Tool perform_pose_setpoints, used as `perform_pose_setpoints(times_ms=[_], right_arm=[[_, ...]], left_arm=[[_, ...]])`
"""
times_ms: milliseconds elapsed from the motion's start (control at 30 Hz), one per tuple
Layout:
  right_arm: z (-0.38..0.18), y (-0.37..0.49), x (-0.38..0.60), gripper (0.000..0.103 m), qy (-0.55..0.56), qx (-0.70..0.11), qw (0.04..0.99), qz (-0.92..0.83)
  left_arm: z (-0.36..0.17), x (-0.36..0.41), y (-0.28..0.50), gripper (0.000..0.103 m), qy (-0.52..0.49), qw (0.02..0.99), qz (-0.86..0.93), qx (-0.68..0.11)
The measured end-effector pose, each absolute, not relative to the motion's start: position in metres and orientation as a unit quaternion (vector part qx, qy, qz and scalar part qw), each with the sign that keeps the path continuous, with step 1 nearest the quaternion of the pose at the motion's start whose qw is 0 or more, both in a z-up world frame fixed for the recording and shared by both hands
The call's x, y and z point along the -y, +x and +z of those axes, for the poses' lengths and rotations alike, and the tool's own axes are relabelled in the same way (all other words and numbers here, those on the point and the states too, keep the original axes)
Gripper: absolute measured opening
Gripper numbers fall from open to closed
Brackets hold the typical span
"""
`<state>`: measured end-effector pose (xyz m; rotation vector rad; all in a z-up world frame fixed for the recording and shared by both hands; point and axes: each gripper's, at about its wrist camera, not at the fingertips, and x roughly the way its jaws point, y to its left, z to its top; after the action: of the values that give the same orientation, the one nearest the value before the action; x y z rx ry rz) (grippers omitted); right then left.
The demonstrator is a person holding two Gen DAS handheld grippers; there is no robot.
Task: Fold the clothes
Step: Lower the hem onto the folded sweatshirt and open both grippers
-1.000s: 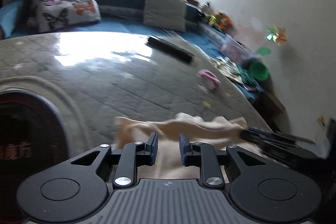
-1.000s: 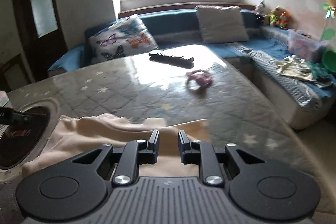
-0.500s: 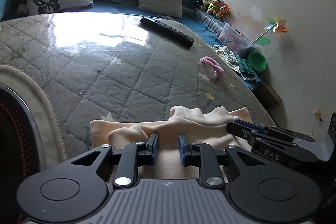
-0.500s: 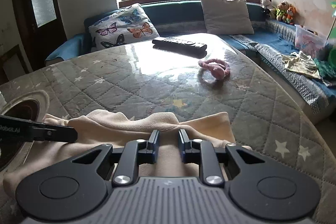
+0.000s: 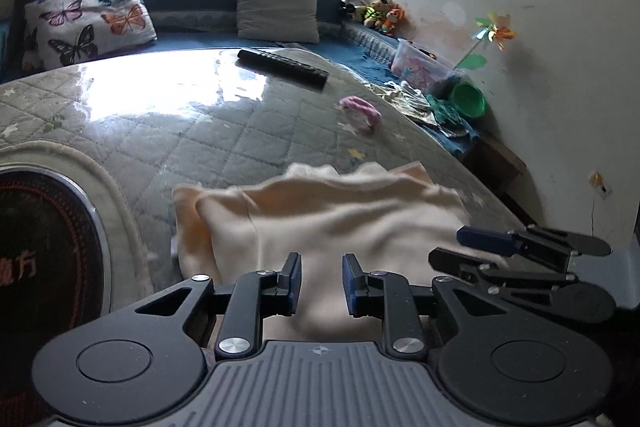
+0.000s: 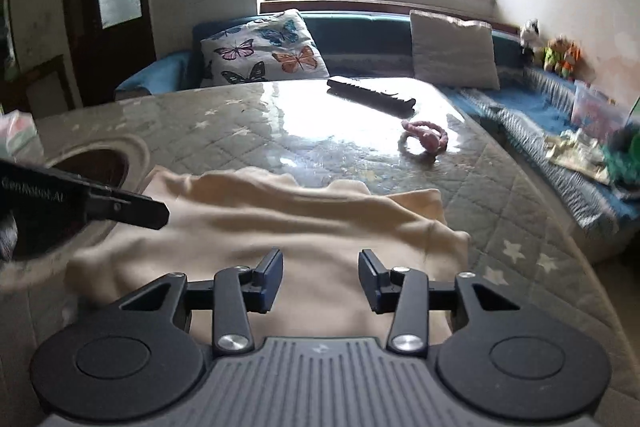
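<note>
The cream garment [image 5: 340, 223] lies rumpled on the quilted table [image 5: 224, 147], filling the lower middle of both views, with its far edge bunched into a ridge and a doubled layer showing at its left in the left view. It looks part-folded, so the step in hand is probably to release and take a fresh hold for the next fold.

The left gripper [image 5: 321, 281] sits low in its frame with its jaws a moderate gap apart and nothing between them; cloth only shows behind the gap. The right gripper [image 6: 320, 277] is wider open, also empty, hovering over the near part of the garment. In the left view the right gripper appears at lower right, its fingers just above the garment's right edge.

To do this well, I would pick the next grip points on a single clean edge, not on the bunched ridge, since pinching there may catch more than one layer and drag the fold askew. Both grippers should take matching corners, level with each other, so the cloth lifts evenly. The fabric looks soft and limp, so it will likely sag between the holds; keeping it lightly taut should help. Lay the fold down flat before letting go.

The remote [image 6: 370, 95] and pink ring [image 6: 424, 137] lie well apart at the table's far side.
</note>
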<state>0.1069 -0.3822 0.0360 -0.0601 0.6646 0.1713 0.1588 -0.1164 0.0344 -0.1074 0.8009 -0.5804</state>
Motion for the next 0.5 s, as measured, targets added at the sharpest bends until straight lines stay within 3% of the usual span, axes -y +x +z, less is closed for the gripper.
perform_pose_setpoints(times_ms=[267, 400, 500], right_arm=[[0.020, 0.077, 0.391, 0.044, -0.024, -0.334, 0.940, 0.065], [0.028, 0.069, 0.393, 0.045, -0.006, -0.323, 0.944, 0.063], [0.028, 0.066, 0.394, 0.051, 0.007, -0.315, 0.947, 0.056]], left_arm=[[0.020, 0.112, 0.134, 0.026, -0.039, 0.877, -0.271, -0.396], [0.021, 0.108, 0.125, 0.031, -0.040, 0.879, -0.267, -0.392], [0.019, 0.105, 0.117, 0.037, -0.046, 0.880, -0.261, -0.395]])
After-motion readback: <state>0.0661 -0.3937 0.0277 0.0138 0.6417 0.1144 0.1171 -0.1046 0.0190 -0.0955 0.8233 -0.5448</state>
